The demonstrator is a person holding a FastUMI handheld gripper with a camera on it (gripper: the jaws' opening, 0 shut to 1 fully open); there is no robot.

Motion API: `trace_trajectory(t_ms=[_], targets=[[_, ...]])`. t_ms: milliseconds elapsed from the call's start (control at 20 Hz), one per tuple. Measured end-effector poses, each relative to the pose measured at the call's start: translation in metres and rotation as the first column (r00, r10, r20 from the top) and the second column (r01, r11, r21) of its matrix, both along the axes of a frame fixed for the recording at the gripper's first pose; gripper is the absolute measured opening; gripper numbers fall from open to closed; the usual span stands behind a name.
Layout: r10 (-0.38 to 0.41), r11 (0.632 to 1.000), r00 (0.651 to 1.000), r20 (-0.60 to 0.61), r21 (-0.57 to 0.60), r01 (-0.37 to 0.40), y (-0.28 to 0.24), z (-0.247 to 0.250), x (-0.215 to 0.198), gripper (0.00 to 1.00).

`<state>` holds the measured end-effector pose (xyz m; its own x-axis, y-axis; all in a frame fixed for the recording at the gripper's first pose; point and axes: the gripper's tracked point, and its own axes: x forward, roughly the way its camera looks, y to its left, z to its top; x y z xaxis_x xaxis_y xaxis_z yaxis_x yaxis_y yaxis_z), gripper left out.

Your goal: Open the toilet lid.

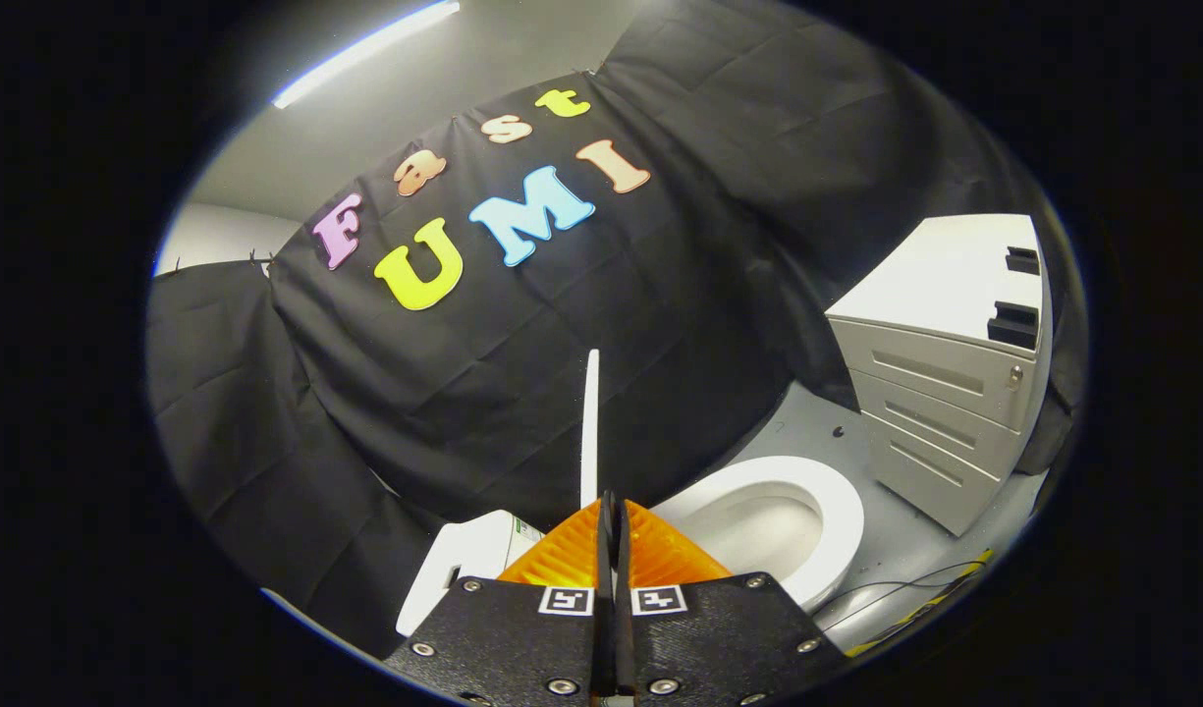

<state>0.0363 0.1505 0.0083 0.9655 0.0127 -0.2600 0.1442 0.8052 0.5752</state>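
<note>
Black cloth wall (pixel 562 344), grey floor (pixel 807 422), white drawer cabinet (pixel 945 393), ceiling strip light (pixel 365 49).

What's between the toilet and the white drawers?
Just bare grey floor, seen in the gripper view, between the toilet and the drawers. The fingers pinch the raised lid.

Dim, ceiling strip light (pixel 365 51) glaring, edges warped.

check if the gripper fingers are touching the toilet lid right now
Touching: the gripper view shows the gripper shut on the toilet lid, whose thin edge rises from between the fingers.
</note>
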Motion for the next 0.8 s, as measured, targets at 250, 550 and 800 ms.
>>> trace_trajectory(t_ms=[250,550,800], targets=[[0.035,0.995,0.999,0.023,-0.095,-0.032,0.027,0.020,0.001,0.00],[0.081,0.979,0.996,0.032,-0.192,-0.073,0.061,0.040,0.004,0.00],[0.118,0.962,0.992,0.053,-0.254,-0.101,0.089,0.051,0.006,0.00]])
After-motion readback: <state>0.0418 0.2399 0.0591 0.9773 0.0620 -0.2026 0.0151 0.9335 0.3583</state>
